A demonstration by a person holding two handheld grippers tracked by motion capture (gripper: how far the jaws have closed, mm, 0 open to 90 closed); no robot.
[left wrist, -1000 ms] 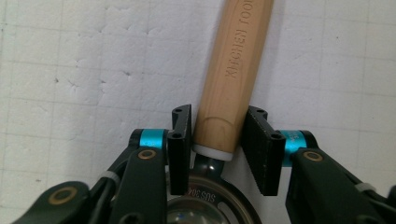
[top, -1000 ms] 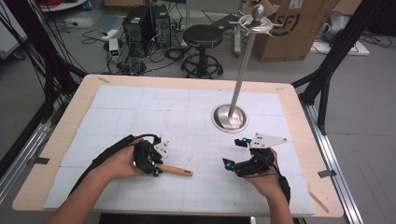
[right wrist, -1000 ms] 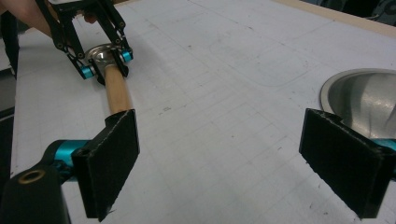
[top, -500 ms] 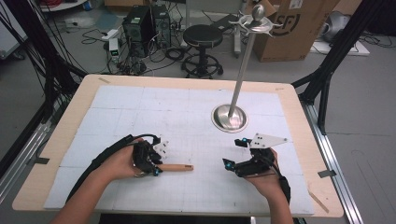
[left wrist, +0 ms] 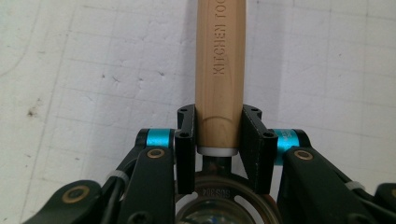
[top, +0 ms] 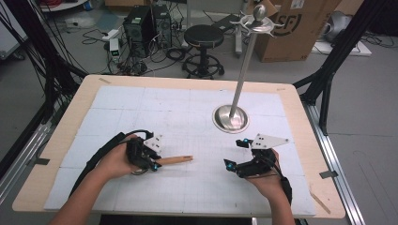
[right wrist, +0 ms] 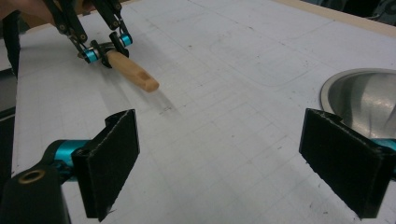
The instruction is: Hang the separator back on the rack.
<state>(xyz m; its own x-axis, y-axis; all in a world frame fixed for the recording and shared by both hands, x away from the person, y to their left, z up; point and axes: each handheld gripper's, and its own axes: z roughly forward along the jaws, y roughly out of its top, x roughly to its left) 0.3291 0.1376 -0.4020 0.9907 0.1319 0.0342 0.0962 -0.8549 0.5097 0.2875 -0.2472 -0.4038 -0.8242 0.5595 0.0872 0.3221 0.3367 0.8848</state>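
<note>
The left gripper (top: pixel 152 161) sits at the near left of the table (top: pixel 61 140), and its 2 jaws are clamped on the wooden handle (top: pixel 174 160) of a kitchen tool; in the left gripper view the jaw pads (left wrist: pixel 185 140) press against both sides of the handle (left wrist: pixel 219 70) right at its lower end, just above a thin white collar and the metal neck below it; the words KITCHEN TOO run up the wood, cut off by the top edge; the jaws have just been closing, and the handle is between them. From the high view the handle points rightward across the white gridded mat (top: pixel 187 112), toward the middle of the table; in the right gripper view its free end (right wrist: pixel 140 79) hangs a little above the mat, a shadow beneath it.

The right gripper (top: pixel 233 153) rests at the near right, well apart from the handle; its 2 jaws stand wide, nothing between them but bare mat; its pads (right wrist: pixel 112 158) frame the open gap.

A metal stand (top: pixel 230 117) with a round base and a tall thin pole rises just beyond the right gripper; its base edge (right wrist: pixel 359 98) shows in the right gripper view.
</note>
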